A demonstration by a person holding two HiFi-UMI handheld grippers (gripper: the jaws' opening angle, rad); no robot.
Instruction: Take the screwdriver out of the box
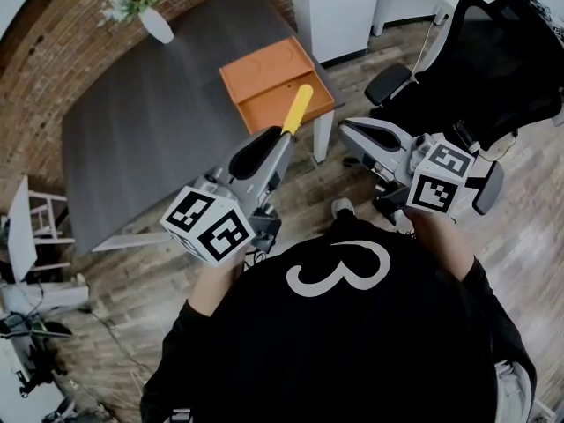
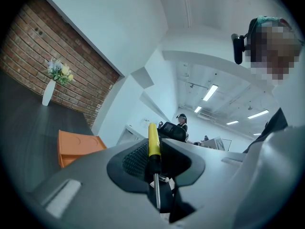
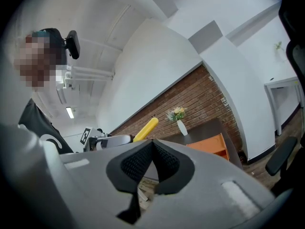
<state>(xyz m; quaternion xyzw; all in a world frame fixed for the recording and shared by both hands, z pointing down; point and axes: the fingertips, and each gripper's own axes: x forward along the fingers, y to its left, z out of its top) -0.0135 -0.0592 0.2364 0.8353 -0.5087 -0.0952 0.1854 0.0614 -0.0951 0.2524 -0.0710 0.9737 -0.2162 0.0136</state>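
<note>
Closest to me, the left gripper (image 2: 156, 162) has its fingers (image 2: 128, 163) closed partway on the screwdriver (image 2: 153, 137). The pads pinch it at the dark collar. The metal shaft runs back between the pads toward me, and the yellow handle sticks out past the fingertips. The grip looks firm and centred.

Off to the right of those fingers, with a gap between them, the right gripper (image 3: 152, 147) has its fingers (image 3: 136, 165) shut pad to pad, and I see nothing between them.

Beyond and below the left fingertips the orange box (image 1: 264, 69) lies open on the near corner of the table (image 1: 150, 130). The screwdriver is in the air, apart from the box, with its handle showing over the box's near edge in the head view. Well past the fingers, at the table's far corner, stands a vase (image 1: 156, 25).

I judge the lift-out as good as done, because the tool is clear of the box walls. Next I would keep the left fingers clamped, carry the tool off from over the box, and pick a spot on the table to lay it. The right fingers need do nothing.
</note>
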